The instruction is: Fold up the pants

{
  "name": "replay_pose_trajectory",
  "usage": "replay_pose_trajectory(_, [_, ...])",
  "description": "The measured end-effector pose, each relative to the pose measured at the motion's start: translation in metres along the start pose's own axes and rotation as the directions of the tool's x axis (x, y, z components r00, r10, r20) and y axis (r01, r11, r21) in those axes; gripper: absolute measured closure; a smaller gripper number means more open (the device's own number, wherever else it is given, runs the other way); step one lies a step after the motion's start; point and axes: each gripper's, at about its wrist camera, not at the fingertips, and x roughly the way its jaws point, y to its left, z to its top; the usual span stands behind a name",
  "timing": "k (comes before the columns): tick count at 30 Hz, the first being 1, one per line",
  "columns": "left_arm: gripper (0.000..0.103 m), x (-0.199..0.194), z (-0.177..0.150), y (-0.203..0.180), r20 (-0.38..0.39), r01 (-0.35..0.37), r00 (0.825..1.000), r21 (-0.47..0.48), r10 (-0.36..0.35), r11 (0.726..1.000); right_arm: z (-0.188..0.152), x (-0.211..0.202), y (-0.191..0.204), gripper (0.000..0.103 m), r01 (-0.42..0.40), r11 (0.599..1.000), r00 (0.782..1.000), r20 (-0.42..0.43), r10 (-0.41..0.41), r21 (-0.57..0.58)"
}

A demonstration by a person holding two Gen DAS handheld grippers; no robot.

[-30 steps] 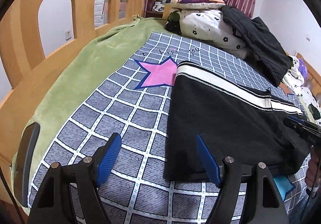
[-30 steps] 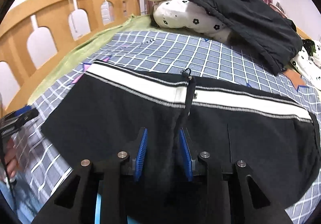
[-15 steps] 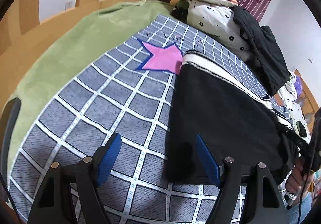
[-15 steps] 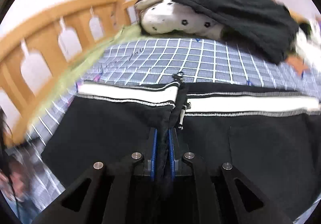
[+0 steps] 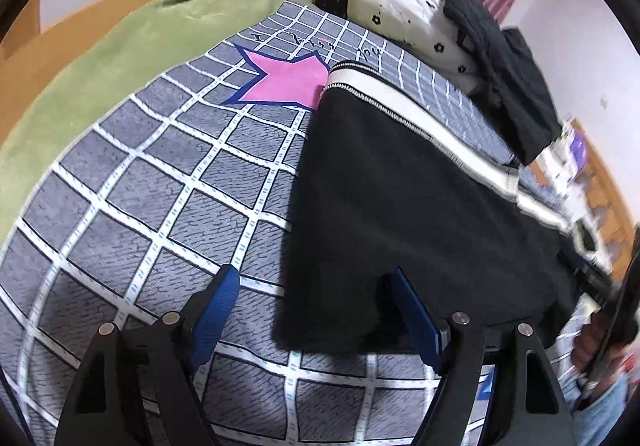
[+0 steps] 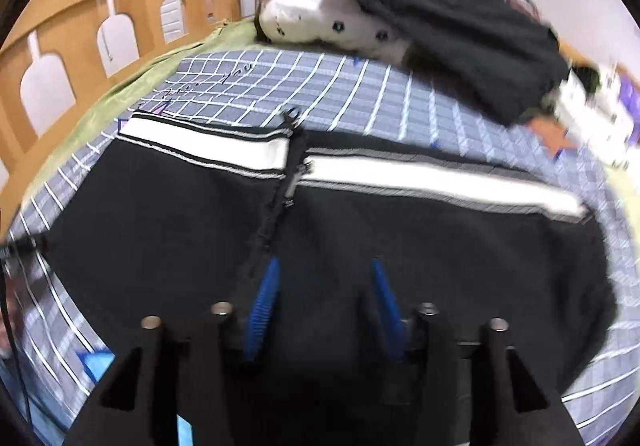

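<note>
Black pants (image 5: 400,214) with a white waistband (image 6: 400,176) lie flat on the checked bedspread (image 5: 160,186). My left gripper (image 5: 312,310) is open low over the pants' near left corner, its right blue finger (image 5: 416,322) over the cloth, its left finger (image 5: 216,306) over the bedspread. My right gripper (image 6: 324,302) is open and empty just above the middle of the pants (image 6: 440,246), beside the fly and drawstring (image 6: 276,206).
A wooden bed rail (image 6: 100,6) runs along the left. A green blanket (image 5: 100,58) lies beside it. Pillows (image 6: 320,18) and a black garment (image 6: 460,26) are piled at the head of the bed. The person's hand (image 5: 600,342) shows at right.
My right gripper closed on the fabric near the fly half a second ago and has now opened again. My left gripper tilted down and moved closer to the pants' corner.
</note>
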Motion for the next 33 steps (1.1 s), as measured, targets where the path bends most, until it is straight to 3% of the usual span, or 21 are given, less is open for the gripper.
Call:
replay_pose_trajectory(2, [0.028,-0.002,0.001,0.006,0.001,0.051,0.999,-0.045,-0.051,0.998,-0.004,-0.002,-0.009,0.036,0.012,0.999,1.0,0.009,-0.012,-0.037])
replay_pose_trajectory(6, [0.028,-0.002,-0.002,0.006,-0.001,0.116,0.993,-0.056,-0.117,0.992,-0.026,0.028,-0.038,0.034,0.065,0.998,0.996,-0.062,-0.063,0.022])
replay_pose_trajectory(7, [0.028,-0.001,-0.003,0.005,0.001,0.117,0.993,-0.053,-0.117,0.992,-0.037,0.041,-0.047,0.034,0.052,0.996,0.995,-0.084,-0.046,0.067])
replay_pose_trajectory(9, [0.028,0.003,-0.007,0.001,0.012,0.09,0.996,-0.04,-0.089,0.995,-0.051,0.041,-0.056,0.03,0.015,0.991,1.0,0.0,-0.015,0.131])
replay_pose_trajectory(15, [0.031,0.011,-0.012,-0.012,0.086,0.013,0.996,0.025,-0.015,1.0,-0.047,0.042,-0.053,0.024,0.018,0.995,1.0,-0.022,-0.016,0.094])
replay_pose_trajectory(21, [0.039,0.013,-0.009,-0.013,0.098,0.03,0.995,0.013,-0.031,0.999,-0.04,0.046,-0.05,0.024,0.031,0.997,0.999,-0.047,-0.027,0.068])
replay_pose_trajectory(25, [0.042,0.012,-0.007,-0.005,0.074,0.096,0.993,-0.006,-0.095,0.995,-0.044,0.045,-0.054,0.016,-0.033,0.995,0.999,-0.024,0.036,0.098])
replay_pose_trajectory(28, [0.042,0.016,-0.006,0.0,0.053,0.124,0.991,-0.034,-0.123,0.992,-0.044,0.047,-0.051,0.014,-0.031,0.995,0.999,-0.02,0.033,0.095])
replay_pose_trajectory(30, [0.036,0.019,-0.005,-0.003,0.043,0.121,0.992,-0.021,-0.12,0.992,-0.044,0.047,-0.05,0.014,-0.027,0.996,0.999,-0.02,0.029,0.091])
replay_pose_trajectory(33, [0.035,0.022,-0.006,-0.008,0.055,0.101,0.993,-0.011,-0.101,0.995,-0.043,0.047,-0.05,0.013,-0.03,0.995,0.999,-0.024,0.033,0.099])
